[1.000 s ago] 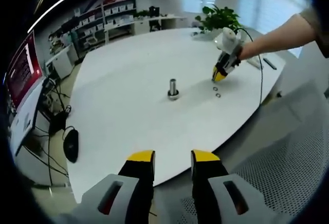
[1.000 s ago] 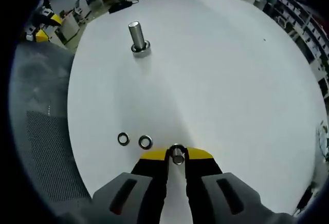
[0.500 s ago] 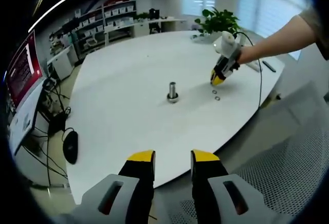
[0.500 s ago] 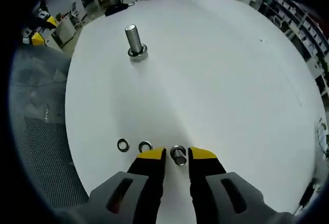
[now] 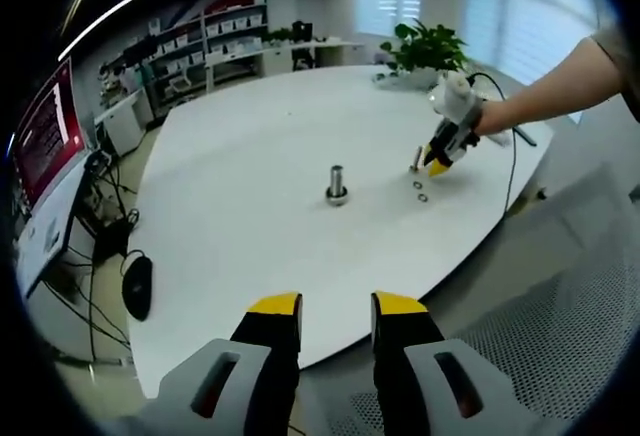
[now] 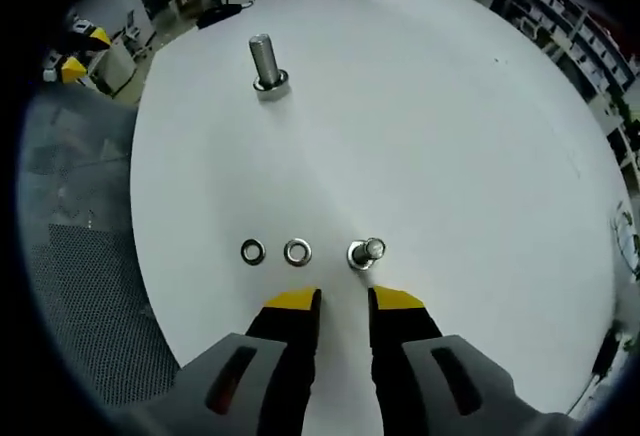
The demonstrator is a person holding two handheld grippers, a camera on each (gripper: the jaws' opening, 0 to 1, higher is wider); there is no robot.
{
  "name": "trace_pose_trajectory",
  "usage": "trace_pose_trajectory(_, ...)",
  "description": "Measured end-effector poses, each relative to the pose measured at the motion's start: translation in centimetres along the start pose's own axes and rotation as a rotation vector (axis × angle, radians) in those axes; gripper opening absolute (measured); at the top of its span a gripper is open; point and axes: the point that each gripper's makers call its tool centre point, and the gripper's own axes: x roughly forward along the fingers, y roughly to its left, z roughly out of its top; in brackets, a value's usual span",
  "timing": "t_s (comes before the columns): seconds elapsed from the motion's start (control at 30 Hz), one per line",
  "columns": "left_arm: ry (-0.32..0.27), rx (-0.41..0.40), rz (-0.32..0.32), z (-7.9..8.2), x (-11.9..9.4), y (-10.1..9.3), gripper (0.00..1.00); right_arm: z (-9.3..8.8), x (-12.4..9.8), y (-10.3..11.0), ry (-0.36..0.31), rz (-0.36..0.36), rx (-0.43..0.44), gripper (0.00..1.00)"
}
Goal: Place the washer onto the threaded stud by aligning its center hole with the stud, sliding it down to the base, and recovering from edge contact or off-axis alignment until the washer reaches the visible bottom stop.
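Observation:
A tall threaded stud [image 6: 265, 64] stands upright on the white table [image 6: 450, 136] with a ring at its base; it is also mid-table in the left gripper view as the stud [image 5: 337, 182]. Two loose washers [image 6: 253, 252] [image 6: 297, 252] lie side by side just ahead of my right gripper [image 6: 343, 304], which is open and empty. To their right a short bolt [image 6: 368, 252] stands on its head, apart from the jaws. In the left gripper view, a person's arm holds the right gripper [image 5: 437, 163] beside the bolt [image 5: 415, 161] and washers [image 5: 420, 191]. My left gripper [image 5: 335, 318] is open, off the table's near edge.
A grey mesh chair [image 6: 80, 286] sits off the table edge to the left of my right gripper. A monitor [image 5: 45, 141], a mouse [image 5: 137, 283] and cables lie left of the table, with a potted plant [image 5: 425, 48] and shelves beyond it.
My right gripper opened, let go of the short bolt and drew back; the bolt now stands on the table ahead of the jaws. The left gripper has stayed put.

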Motion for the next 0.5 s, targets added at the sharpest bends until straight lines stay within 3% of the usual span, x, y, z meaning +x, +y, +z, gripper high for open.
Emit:
trace_pose_trajectory(0.33, -0.006, -0.017, -0.010, 0.0, 0.0, -0.1, 0.26, -0.6, 0.0, 1.3, 0.012, 0.004, 0.008, 0.22)
trace_pose_trajectory(0.5, -0.001, 0.002, -0.016, 0.0, 0.0, -0.4, 0.26, -0.5, 0.4, 2.5, 0.020, 0.011, -0.034, 0.22)
